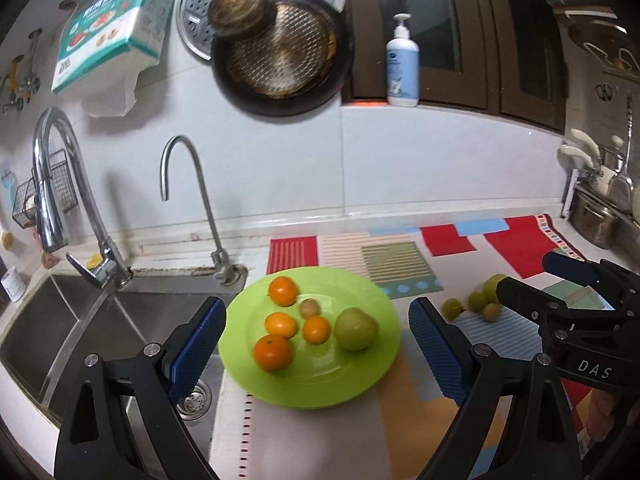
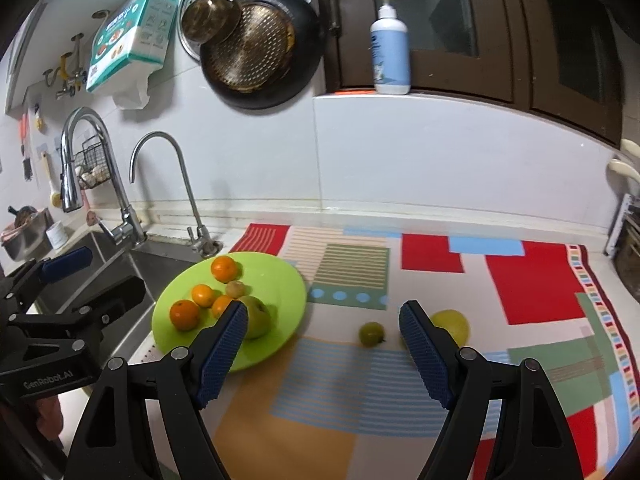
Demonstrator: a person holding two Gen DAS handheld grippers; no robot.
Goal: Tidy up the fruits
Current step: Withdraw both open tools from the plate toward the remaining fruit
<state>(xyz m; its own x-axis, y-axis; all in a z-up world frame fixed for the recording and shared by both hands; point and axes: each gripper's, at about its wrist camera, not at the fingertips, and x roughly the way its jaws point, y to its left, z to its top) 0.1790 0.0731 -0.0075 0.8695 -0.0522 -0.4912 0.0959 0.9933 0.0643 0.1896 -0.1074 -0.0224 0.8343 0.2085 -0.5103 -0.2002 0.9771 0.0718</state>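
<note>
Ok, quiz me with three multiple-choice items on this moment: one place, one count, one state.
1. The large green fruit on the green plate lies:
A. at its right side
B. in the sink
C. under the tap

2. Orange fruits on the plate:
A. two
B. four
C. six

3. The left gripper is:
A. shut on a fruit
B. open, holding nothing
C. gripping the plate

Answers: 1 A, it sits right of the oranges. 2 B, four show. 3 B, nothing touches its pads.
</note>
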